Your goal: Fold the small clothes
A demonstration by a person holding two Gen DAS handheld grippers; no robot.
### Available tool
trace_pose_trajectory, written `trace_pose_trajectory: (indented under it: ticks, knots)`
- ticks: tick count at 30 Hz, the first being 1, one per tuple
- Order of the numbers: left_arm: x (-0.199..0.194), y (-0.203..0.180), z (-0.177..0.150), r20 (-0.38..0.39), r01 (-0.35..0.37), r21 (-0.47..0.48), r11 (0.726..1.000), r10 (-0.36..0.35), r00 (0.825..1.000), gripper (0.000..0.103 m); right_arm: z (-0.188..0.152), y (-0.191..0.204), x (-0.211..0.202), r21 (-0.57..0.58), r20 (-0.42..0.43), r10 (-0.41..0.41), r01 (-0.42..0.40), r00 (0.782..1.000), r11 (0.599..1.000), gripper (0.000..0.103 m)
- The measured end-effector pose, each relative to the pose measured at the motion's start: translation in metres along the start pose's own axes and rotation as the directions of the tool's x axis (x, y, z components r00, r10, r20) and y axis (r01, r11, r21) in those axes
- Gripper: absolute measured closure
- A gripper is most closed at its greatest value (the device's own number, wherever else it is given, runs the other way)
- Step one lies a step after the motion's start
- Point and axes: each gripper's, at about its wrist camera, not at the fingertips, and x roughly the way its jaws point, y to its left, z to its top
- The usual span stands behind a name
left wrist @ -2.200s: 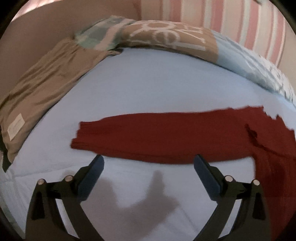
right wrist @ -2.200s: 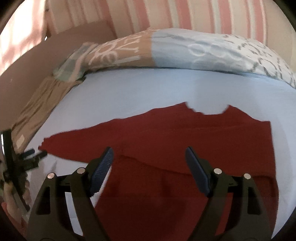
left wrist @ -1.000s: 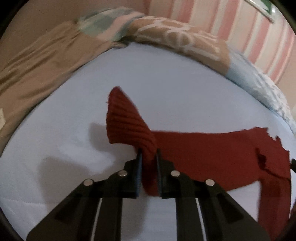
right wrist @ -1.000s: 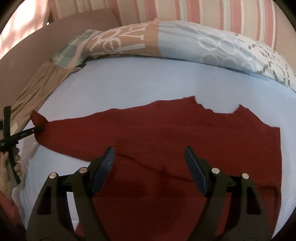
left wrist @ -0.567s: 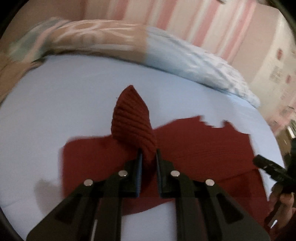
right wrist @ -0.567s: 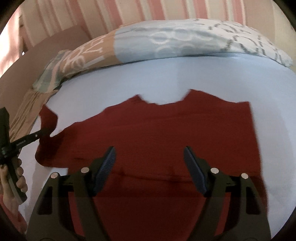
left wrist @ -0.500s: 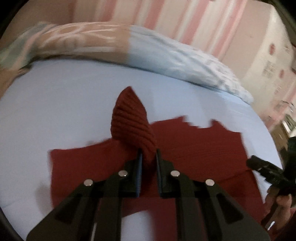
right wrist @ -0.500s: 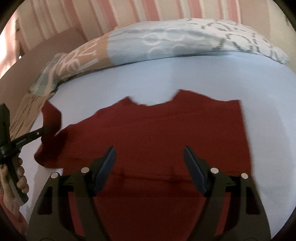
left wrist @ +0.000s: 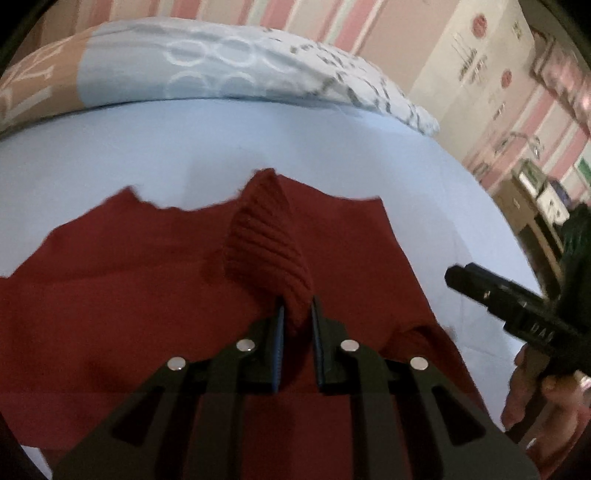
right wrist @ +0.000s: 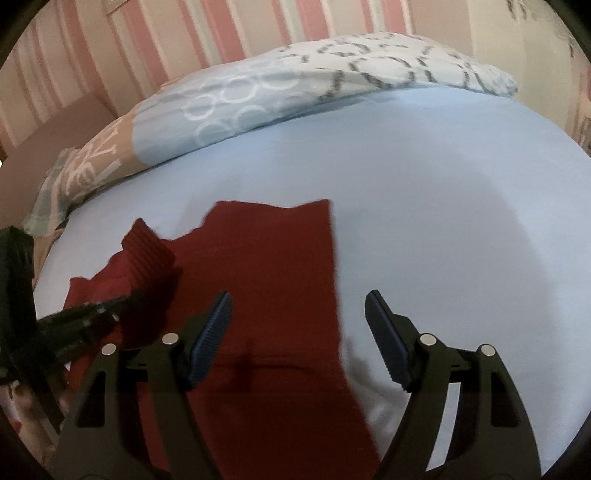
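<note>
- Sweater (left wrist: 147, 280): dark red, ribbed cuff.
- Bed sheet (right wrist: 424, 206): plain pale blue.
- Pillow (left wrist: 221, 70): light blue with white rings, tan patch.
- Wall (right wrist: 229, 26): pink-and-cream stripes.

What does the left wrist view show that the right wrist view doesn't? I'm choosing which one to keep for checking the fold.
Only the left wrist view shows the left gripper shut on the ribbed cuff, and furniture beside the bed. Only the right wrist view shows the right gripper open and empty above the sweater's right edge. Both show the red sweater, blue sheet and patterned pillow.
</note>
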Motion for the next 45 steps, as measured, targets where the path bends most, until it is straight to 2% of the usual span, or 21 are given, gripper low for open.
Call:
trace_pose_trajectory:
  ticks: [2, 5, 8, 10, 11, 12, 13, 15, 17, 21, 28, 31, 32, 34, 35, 38, 39, 42, 45]
  knots:
    - [0.011, -0.009, 0.002, -0.016, 0.014, 0.007, 1.0, -0.014, 1.0, 0.09, -0.002, -0.014, 0.002, 0.018, -0.007, -0.02, 0.02, 1.0, 1.0, 0.027]
    - [0.026, -0.028, 0.0, -0.026, -0.026, 0.064, 0.998, 0.027, 0.999, 0.09, -0.007, -0.027, 0.005, 0.034, -0.021, -0.035, 0.036, 0.999, 0.999, 0.027]
    - [0.046, -0.03, -0.003, -0.056, -0.052, 0.078, 0.996, 0.056, 0.997, 0.089, -0.012, -0.04, 0.009, 0.06, -0.043, -0.05, 0.052, 0.998, 0.997, 0.027]
    - [0.047, -0.033, -0.006, -0.052, -0.069, 0.105, 0.992, 0.074, 0.996, 0.083, -0.014, -0.044, 0.008, 0.052, -0.046, -0.075, 0.078, 0.996, 0.996, 0.027]
    - [0.046, -0.036, -0.007, -0.055, -0.068, 0.126, 0.99, 0.075, 0.996, 0.078, -0.015, -0.046, 0.008, 0.049, -0.047, -0.08, 0.082, 0.996, 0.995, 0.027]
    - [0.042, -0.037, -0.01, -0.06, -0.062, 0.135, 0.989, 0.07, 0.996, 0.062, -0.015, -0.048, 0.008, 0.053, -0.049, -0.081, 0.084, 0.995, 0.995, 0.027]
    - [0.037, -0.039, -0.012, -0.056, -0.063, 0.146, 0.987, 0.072, 0.996, 0.039, -0.016, -0.05, 0.008, 0.063, -0.049, -0.08, 0.083, 0.996, 0.995, 0.027]
    - [0.024, -0.043, -0.016, -0.01, -0.113, 0.175, 0.978, 0.116, 0.993, 0.025, -0.016, -0.052, 0.008, 0.085, -0.046, -0.068, 0.071, 0.997, 0.994, 0.027]
    - [0.011, -0.039, -0.024, 0.013, -0.139, 0.187, 0.972, 0.139, 0.99, 0.025, -0.015, -0.051, 0.009, 0.091, -0.039, -0.059, 0.062, 0.998, 0.994, 0.027]
    - [-0.012, -0.006, -0.039, 0.033, -0.197, 0.135, 0.971, 0.194, 0.98, 0.025, -0.018, -0.038, 0.011, 0.095, -0.041, -0.009, 0.013, 0.999, 0.995, 0.027]
    - [-0.048, 0.059, -0.05, 0.043, -0.285, 0.012, 0.958, 0.284, 0.958, 0.025, -0.011, 0.021, 0.04, 0.053, -0.086, 0.117, -0.113, 0.989, 0.992, 0.027]
    - [-0.058, 0.075, -0.053, 0.05, -0.328, -0.004, 0.945, 0.328, 0.943, 0.025, -0.008, 0.037, 0.054, 0.047, -0.105, 0.1, -0.096, 0.989, 0.994, 0.029]
    - [-0.06, 0.078, -0.054, 0.052, -0.349, 0.0, 0.937, 0.348, 0.936, 0.025, -0.007, 0.04, 0.056, 0.052, -0.107, 0.108, -0.103, 0.988, 0.993, 0.032]
    - [-0.063, 0.088, -0.055, 0.052, -0.387, 0.004, 0.922, 0.386, 0.921, 0.025, -0.004, 0.048, 0.061, 0.053, -0.127, 0.119, -0.113, 0.985, 0.992, 0.051]
    - [-0.066, 0.094, -0.055, 0.052, -0.402, -0.003, 0.916, 0.401, 0.914, 0.025, -0.003, 0.052, 0.064, 0.045, -0.136, 0.111, -0.106, 0.985, 0.993, 0.055]
    - [-0.074, 0.108, -0.055, 0.056, -0.405, -0.033, 0.914, 0.406, 0.912, 0.025, -0.004, 0.058, 0.075, 0.038, -0.169, 0.096, -0.091, 0.981, 0.995, 0.074]
    - [-0.077, 0.11, -0.056, 0.057, -0.406, -0.036, 0.913, 0.407, 0.912, 0.025, -0.004, 0.059, 0.073, 0.03, -0.147, 0.083, -0.08, 0.986, 0.996, 0.087]
    - [-0.078, 0.113, -0.053, 0.061, -0.428, -0.029, 0.903, 0.429, 0.901, 0.025, -0.001, 0.072, 0.064, -0.087, -0.088, 0.045, -0.053, 0.995, 0.995, 0.093]
    - [-0.079, 0.114, -0.048, 0.074, -0.438, -0.028, 0.899, 0.439, 0.896, 0.025, 0.002, 0.083, 0.038, -0.207, 0.048, 0.004, 0.006, 0.999, 0.978, 0.093]
